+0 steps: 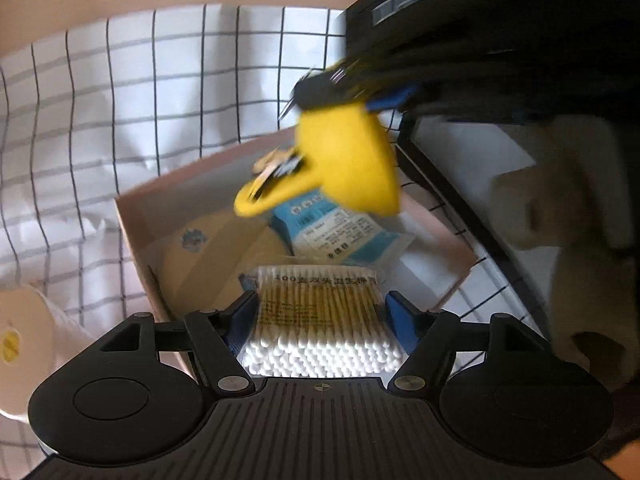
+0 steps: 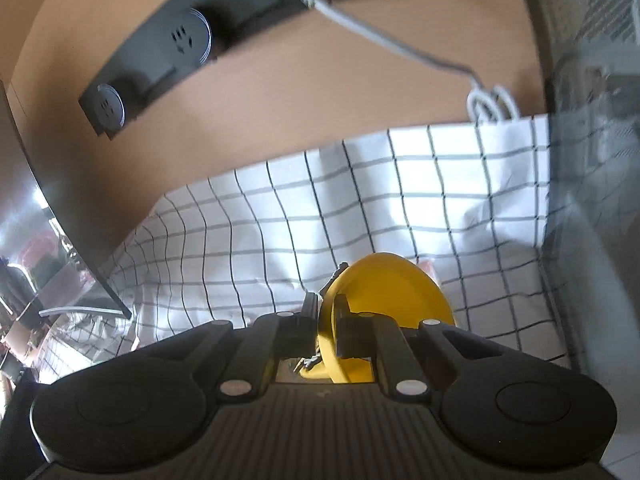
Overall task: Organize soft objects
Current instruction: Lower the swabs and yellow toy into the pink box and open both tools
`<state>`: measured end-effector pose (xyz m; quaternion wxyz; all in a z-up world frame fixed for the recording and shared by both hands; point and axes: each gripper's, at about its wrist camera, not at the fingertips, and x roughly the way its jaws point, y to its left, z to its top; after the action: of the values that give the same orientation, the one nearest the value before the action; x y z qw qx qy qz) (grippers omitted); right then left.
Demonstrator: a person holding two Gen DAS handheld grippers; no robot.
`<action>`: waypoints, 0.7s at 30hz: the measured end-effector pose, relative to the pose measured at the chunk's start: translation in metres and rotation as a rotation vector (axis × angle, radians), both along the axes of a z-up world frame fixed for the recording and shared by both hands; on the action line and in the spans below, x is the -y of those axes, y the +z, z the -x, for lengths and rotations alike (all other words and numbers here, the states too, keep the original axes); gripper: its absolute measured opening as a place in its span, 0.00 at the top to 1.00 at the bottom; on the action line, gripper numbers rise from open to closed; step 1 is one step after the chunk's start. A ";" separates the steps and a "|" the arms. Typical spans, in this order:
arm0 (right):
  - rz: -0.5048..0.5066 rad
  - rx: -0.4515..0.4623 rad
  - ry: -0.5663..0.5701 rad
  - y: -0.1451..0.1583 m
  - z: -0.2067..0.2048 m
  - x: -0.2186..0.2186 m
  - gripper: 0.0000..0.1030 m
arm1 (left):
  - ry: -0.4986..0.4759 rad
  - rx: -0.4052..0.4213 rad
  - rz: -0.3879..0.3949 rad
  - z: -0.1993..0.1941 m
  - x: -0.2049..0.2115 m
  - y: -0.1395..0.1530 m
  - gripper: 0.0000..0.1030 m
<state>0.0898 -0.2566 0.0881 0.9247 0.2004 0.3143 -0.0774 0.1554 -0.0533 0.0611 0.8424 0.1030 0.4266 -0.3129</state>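
- We hold two items at once over an open box (image 1: 136,224) that sits on a checked cloth (image 1: 120,92) covering the surface.
- Our left gripper (image 1: 320,316) has its jaws clamped on a swab pack (image 1: 320,320), gripped at both sides, at the near edge of the box.
- Our right gripper (image 2: 326,334) has its jaws drawn close on a yellow item (image 2: 384,292). Seen from the left wrist, the same item (image 1: 348,168) hangs blurred above the far side of the box, with small dark tags dangling from it; what it is, we cannot tell.
- Already in the box lie a tan cap (image 1: 224,248) and a blue-and-white packet (image 1: 340,228).
- A paper roll (image 1: 28,344) rests on the cloth just left of the box, outside it.
- A beige plush (image 1: 560,216) sits at the right, beyond a dark frame; the blur hides its details.
- We judge the step in hand to be the loading: both items are over the box, neither yet set down.
- The next move calls for lowering the yellow item into the free space at the back, clear of the packet, before the jaws part.
- The swab pack then wants a flat spot at the front, beside the cap.
- The roll and the plush look to be left for afterward.
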 end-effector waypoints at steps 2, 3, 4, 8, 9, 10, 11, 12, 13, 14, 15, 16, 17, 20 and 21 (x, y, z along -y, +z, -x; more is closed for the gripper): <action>-0.029 -0.040 -0.004 -0.010 -0.006 0.005 0.92 | 0.014 0.001 -0.017 -0.002 -0.003 -0.002 0.28; -0.035 -0.053 -0.010 -0.014 -0.008 0.007 0.92 | 0.018 0.001 -0.016 -0.002 -0.004 -0.002 0.28; -0.039 -0.052 -0.017 -0.016 -0.007 0.010 0.92 | 0.019 0.002 -0.018 -0.002 -0.005 -0.001 0.28; -0.038 -0.056 -0.051 -0.017 -0.005 0.015 0.91 | 0.032 -0.021 0.012 -0.001 -0.012 0.000 0.28; -0.044 -0.058 -0.055 -0.018 -0.005 0.017 0.91 | 0.035 -0.027 0.017 0.000 -0.013 0.000 0.28; -0.051 -0.063 -0.060 -0.019 -0.005 0.019 0.91 | 0.037 -0.033 0.022 0.000 -0.015 0.002 0.28; -0.060 -0.067 -0.066 -0.021 -0.004 0.020 0.91 | 0.039 -0.041 0.027 0.001 -0.016 0.002 0.28; -0.070 -0.068 -0.071 -0.022 -0.003 0.022 0.91 | 0.038 -0.050 0.033 -0.002 -0.017 0.002 0.28; -0.079 -0.070 -0.077 -0.023 -0.002 0.023 0.90 | 0.039 -0.056 0.040 -0.001 -0.018 0.003 0.28; -0.087 -0.072 -0.083 -0.024 -0.001 0.025 0.90 | 0.040 -0.057 0.045 0.000 -0.019 0.004 0.28; -0.093 -0.074 -0.087 -0.025 0.000 0.025 0.90 | 0.041 -0.055 0.046 0.001 -0.020 0.004 0.28; -0.098 -0.073 -0.088 -0.026 0.001 0.026 0.90 | 0.042 -0.055 0.046 0.002 -0.020 0.004 0.28; -0.099 -0.073 -0.087 -0.026 0.001 0.026 0.90 | 0.043 -0.056 0.047 0.002 -0.020 0.004 0.28; -0.127 -0.021 -0.034 -0.018 0.003 0.022 0.91 | 0.057 -0.054 0.053 0.003 -0.022 0.006 0.28; -0.151 0.012 -0.008 -0.014 0.005 0.021 0.91 | 0.071 -0.044 0.052 0.003 -0.023 0.007 0.28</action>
<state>0.0846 -0.2779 0.0740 0.9085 0.2714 0.3129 -0.0560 0.1525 -0.0304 0.0684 0.8457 0.0589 0.4400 -0.2962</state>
